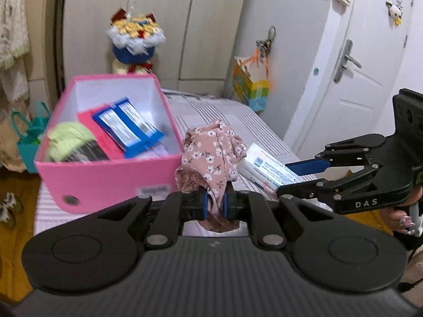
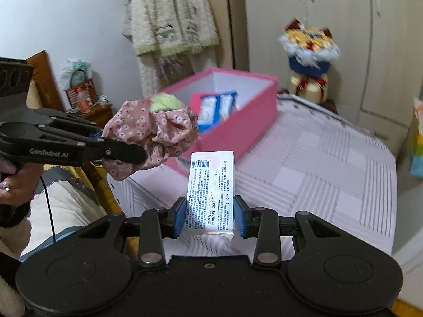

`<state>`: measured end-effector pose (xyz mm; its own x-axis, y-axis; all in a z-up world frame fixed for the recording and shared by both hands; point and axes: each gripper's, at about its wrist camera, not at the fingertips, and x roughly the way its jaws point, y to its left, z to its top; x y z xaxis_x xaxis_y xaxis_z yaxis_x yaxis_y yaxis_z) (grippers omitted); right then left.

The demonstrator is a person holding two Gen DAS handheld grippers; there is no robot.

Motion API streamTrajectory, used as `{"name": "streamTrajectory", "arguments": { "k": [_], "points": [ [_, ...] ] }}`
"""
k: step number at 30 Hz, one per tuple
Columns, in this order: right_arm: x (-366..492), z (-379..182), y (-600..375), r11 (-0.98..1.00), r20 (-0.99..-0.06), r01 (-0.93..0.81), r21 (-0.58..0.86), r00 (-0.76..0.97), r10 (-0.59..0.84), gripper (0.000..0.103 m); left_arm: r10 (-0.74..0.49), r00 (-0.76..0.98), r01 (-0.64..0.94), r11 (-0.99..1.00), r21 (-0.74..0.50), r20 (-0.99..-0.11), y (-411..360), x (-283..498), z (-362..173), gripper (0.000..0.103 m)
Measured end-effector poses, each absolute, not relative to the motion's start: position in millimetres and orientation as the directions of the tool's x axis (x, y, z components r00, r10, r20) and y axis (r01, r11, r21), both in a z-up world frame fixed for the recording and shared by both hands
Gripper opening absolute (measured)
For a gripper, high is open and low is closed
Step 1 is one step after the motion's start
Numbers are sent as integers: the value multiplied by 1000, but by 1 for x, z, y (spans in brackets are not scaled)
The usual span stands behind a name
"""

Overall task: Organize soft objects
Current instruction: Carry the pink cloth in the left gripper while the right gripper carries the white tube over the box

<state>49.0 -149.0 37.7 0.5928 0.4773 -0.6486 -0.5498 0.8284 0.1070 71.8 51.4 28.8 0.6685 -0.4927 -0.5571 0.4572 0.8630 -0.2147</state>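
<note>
My left gripper (image 1: 215, 206) is shut on a pink floral scrunchie (image 1: 211, 155), which bunches up above its blue pads; the same scrunchie (image 2: 153, 132) and left gripper (image 2: 137, 155) show at left in the right wrist view. My right gripper (image 2: 210, 218) is shut on a white tissue pack (image 2: 210, 187) with a barcode and printed text, held up over the bed. In the left wrist view that pack (image 1: 267, 169) sits in the right gripper (image 1: 283, 178) just right of the scrunchie. A pink box (image 1: 105, 174) ahead holds blue packets (image 1: 129, 126), a red one and a green soft thing (image 1: 68, 140).
The pink box (image 2: 238, 124) stands on a bed with a grey-checked white cover (image 2: 317, 171). A toy bouquet (image 1: 134, 42) stands behind it against wardrobe doors. A white door (image 1: 351, 60) is at right, a hanging colourful bag (image 1: 251, 84) beside it. A fluffy cardigan (image 2: 169, 18) hangs at left.
</note>
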Motion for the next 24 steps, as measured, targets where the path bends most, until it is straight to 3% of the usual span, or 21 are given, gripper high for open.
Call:
{"name": "streamTrajectory", "arguments": {
  "k": [14, 24],
  "points": [
    [144, 52, -75, 827, -580, -562, 14, 669, 464, 42, -321, 780, 319, 942, -100, -537, 85, 154, 44, 10],
    [244, 22, -37, 868, -663, -492, -76, 675, 324, 42, -265, 745, 260, 961, -99, -613, 84, 256, 17, 10]
  ]
}}
